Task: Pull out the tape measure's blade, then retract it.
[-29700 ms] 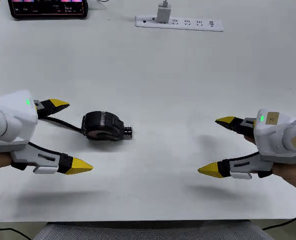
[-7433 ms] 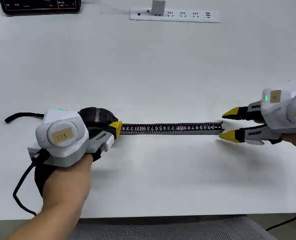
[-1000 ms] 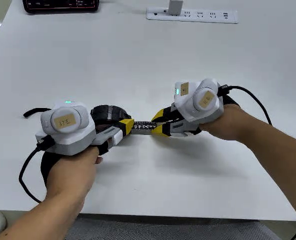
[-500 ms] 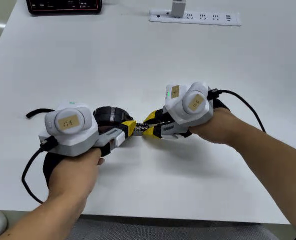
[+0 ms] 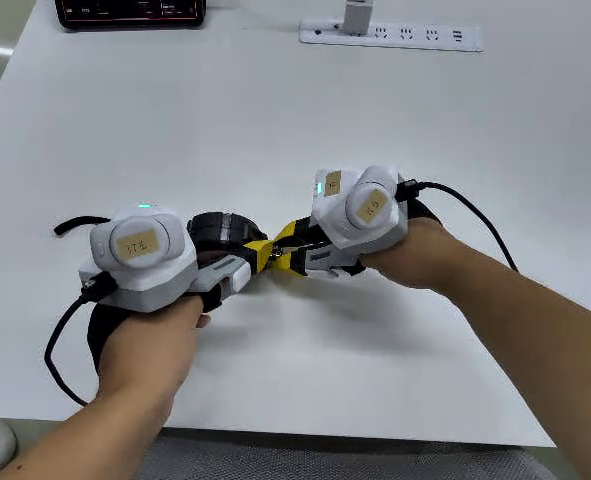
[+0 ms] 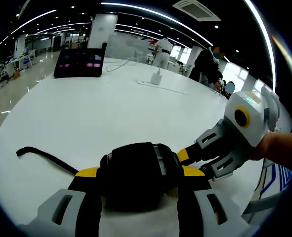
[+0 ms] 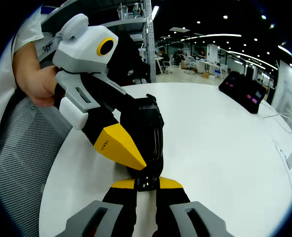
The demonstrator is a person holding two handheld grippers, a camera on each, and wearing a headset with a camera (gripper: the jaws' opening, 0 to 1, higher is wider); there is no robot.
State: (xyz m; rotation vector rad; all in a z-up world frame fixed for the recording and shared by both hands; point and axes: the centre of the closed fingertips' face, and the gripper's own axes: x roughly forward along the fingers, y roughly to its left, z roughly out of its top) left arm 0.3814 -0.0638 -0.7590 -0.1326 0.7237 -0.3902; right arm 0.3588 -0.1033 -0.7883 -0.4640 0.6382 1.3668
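The black tape measure (image 5: 215, 228) lies on the white table (image 5: 305, 120), and my left gripper (image 5: 243, 245) is shut on its case. In the left gripper view the case (image 6: 136, 165) fills the gap between the yellow-tipped jaws of that gripper (image 6: 141, 172). My right gripper (image 5: 280, 248) sits tip to tip with the left one, shut on the blade's end hook (image 7: 146, 181) right at the mouth of the case (image 7: 149, 129). Almost no blade shows. In the right gripper view my right gripper (image 7: 146, 184) meets a yellow fingertip (image 7: 120, 146) of the left gripper.
A white power strip (image 5: 390, 35) and a dark screen device (image 5: 130, 12) lie at the table's far edge. The tape's black strap (image 5: 75, 222) trails left of the case. A cable (image 5: 470, 205) runs from the right gripper. The table's near edge is close below the hands.
My right gripper has moved left toward the case with the blade's end in it, and the visible blade has shortened to almost nothing. The left gripper has kept its hold in place.
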